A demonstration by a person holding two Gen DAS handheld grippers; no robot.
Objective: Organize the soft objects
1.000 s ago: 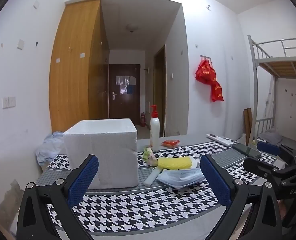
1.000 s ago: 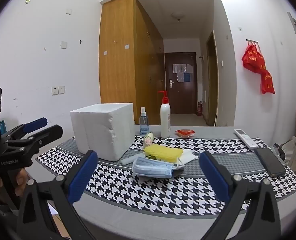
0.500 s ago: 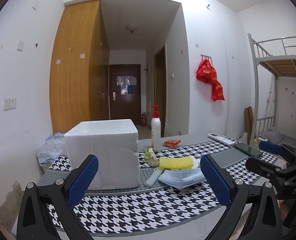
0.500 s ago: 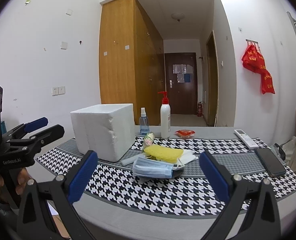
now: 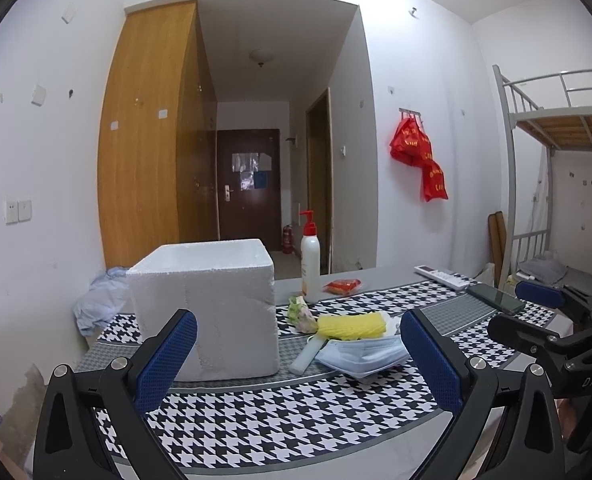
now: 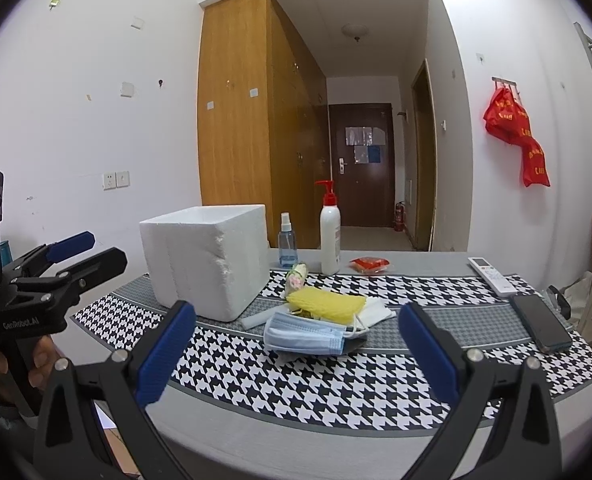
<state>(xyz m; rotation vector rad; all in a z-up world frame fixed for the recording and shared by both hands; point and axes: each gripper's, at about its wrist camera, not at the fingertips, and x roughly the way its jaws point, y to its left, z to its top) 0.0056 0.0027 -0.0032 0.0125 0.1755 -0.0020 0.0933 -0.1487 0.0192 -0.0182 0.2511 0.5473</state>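
A pile of soft things lies mid-table: a yellow sponge [image 5: 352, 325] [image 6: 327, 306], blue face masks [image 5: 362, 354] [image 6: 306, 335], white pads [image 6: 378, 307] and a small flowery bundle [image 5: 299, 313] [image 6: 296, 274]. A white foam box [image 5: 212, 304] [image 6: 208, 258] stands left of the pile. My left gripper [image 5: 298, 360] is open and empty, short of the table's near edge, facing the box and pile. My right gripper [image 6: 296, 354] is open and empty, in front of the masks. Each gripper shows in the other's view: the right [image 5: 536, 312], the left [image 6: 76, 250].
A houndstooth cloth [image 6: 296, 384] covers the grey table. At the back stand a pump bottle [image 6: 330, 236], a spray bottle [image 6: 287, 242] and a red packet [image 6: 370, 264]. A remote [image 6: 492, 276] and a phone [image 6: 540, 328] lie at the right. A bunk bed [image 5: 556, 128] stands far right.
Both grippers stay open and empty. The left view has shifted slightly, its camera tilting a little upward; the right gripper barely moved. Nothing on the table has moved.
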